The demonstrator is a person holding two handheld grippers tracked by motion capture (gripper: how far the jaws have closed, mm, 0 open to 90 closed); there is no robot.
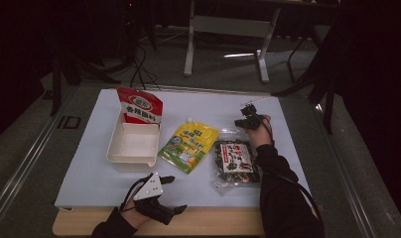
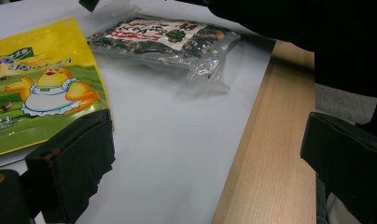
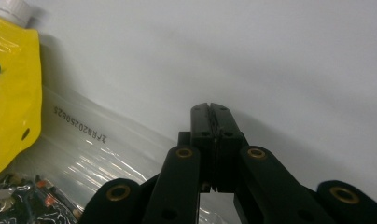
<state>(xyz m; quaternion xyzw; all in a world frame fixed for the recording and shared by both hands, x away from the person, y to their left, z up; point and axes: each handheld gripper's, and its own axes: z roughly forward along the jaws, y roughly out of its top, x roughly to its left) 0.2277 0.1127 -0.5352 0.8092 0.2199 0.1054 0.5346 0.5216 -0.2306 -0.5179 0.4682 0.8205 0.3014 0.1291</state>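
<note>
While the right gripper [image 1: 248,121] hovers at the far end of the clear seaweed snack bag [image 1: 235,159], its jaws are pressed fully together with nothing between them; the right gripper view shows the closed tips [image 3: 210,112] just beyond the bag's transparent sealed edge [image 3: 88,144], over bare white mat. Whether the tips touch the film cannot be told. That bag lies flat on the right part of the white mat [image 1: 89,173], label up, with the person's dark right sleeve [image 1: 278,183] running along its right side.

Just left of it lies a yellow spouted pouch [image 1: 188,146] printed with a cartoon chick, flat, its white cap [image 3: 11,9] toward the far side. Farther left stands a shallow white tray [image 1: 133,146], and a red-and-white snack packet [image 1: 139,106] leans at its far end.

At the near edge, the left gripper [image 1: 171,196] rests over the mat's border and the wooden table edge [image 1: 213,225], jaws spread wide and holding nothing. Its own view shows the yellow pouch [image 2: 42,93] near one jaw and the seaweed bag [image 2: 163,39] farther off, apart from both jaws.
</note>
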